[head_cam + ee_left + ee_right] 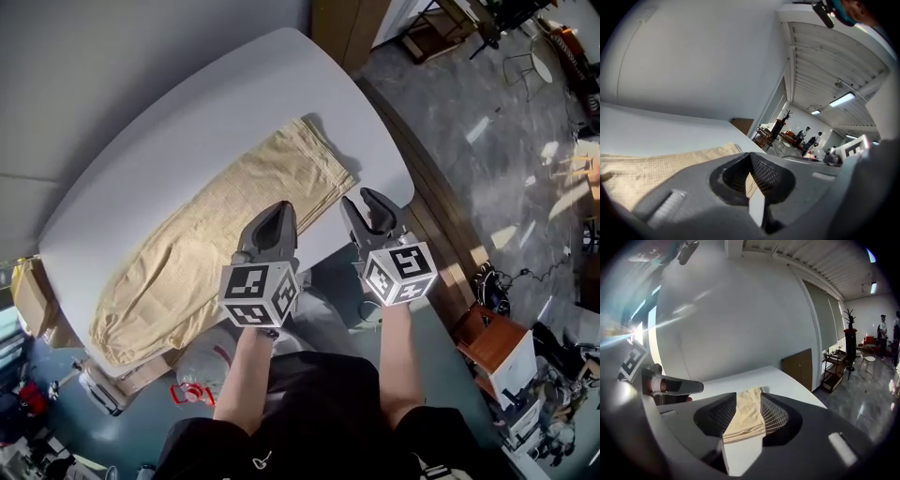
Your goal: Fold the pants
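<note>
Our left gripper (279,208) has its jaws pressed together on nothing, our right gripper (364,197) has its jaws apart and empty. We hold both over the near edge of the table (234,103), along which the tan pants (216,253) lie spread flat.

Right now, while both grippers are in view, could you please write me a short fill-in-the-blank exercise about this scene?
1. The pants lie spread out on the white ___.
2. The right gripper has its jaws ___, with nothing gripped between them.
3. The left gripper has its jaws ___, and it also holds nothing.

Missing words: table; open; shut.
</note>
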Tool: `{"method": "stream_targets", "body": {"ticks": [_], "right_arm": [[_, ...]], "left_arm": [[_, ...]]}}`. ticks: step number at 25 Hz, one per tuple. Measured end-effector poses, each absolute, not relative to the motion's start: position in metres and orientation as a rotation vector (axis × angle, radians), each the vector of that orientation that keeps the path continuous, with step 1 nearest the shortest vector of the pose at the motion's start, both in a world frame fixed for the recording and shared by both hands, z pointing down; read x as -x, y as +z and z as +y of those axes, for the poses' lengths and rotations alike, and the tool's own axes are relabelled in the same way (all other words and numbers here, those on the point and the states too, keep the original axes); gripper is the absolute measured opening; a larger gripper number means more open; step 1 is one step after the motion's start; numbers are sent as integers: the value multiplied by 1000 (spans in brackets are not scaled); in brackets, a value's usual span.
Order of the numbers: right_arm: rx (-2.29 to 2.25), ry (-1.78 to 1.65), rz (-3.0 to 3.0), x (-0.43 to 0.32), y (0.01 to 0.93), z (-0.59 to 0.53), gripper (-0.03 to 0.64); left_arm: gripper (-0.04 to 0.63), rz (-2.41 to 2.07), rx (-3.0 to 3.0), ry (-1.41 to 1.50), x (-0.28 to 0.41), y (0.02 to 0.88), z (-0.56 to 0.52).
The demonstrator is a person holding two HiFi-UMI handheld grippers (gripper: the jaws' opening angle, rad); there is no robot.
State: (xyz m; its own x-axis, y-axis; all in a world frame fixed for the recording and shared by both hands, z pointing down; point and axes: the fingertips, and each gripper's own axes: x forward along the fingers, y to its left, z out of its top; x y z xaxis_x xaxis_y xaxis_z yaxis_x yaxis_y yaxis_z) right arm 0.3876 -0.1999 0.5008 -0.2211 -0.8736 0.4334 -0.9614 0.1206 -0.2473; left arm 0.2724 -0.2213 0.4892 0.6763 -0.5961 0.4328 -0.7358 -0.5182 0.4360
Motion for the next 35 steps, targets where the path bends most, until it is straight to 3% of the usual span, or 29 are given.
{"method": "stream_targets", "body": {"ticks": [6,17,29,31,35], "right_arm": [[-1807,794,-2068,-409,551,-221,242],[-1749,964,-1892,-422,619,-246,268],[-1552,955,-1815,-408,633,-245,166],[-1513,965,-1839,-400,632,-244,76],[-1527,949,-1819,-399,629,-243,67]], "left_arm": [[3,-1000,-2236,369,-287,524,-229],[3,-1021,-2154,391,-277,557,-242],[3,-1049,-2124,381,-266,560,-246],[3,-1063,-2120,376,-261,557,-244],[3,-1104,-2111,358,-246,550,-242]]}}
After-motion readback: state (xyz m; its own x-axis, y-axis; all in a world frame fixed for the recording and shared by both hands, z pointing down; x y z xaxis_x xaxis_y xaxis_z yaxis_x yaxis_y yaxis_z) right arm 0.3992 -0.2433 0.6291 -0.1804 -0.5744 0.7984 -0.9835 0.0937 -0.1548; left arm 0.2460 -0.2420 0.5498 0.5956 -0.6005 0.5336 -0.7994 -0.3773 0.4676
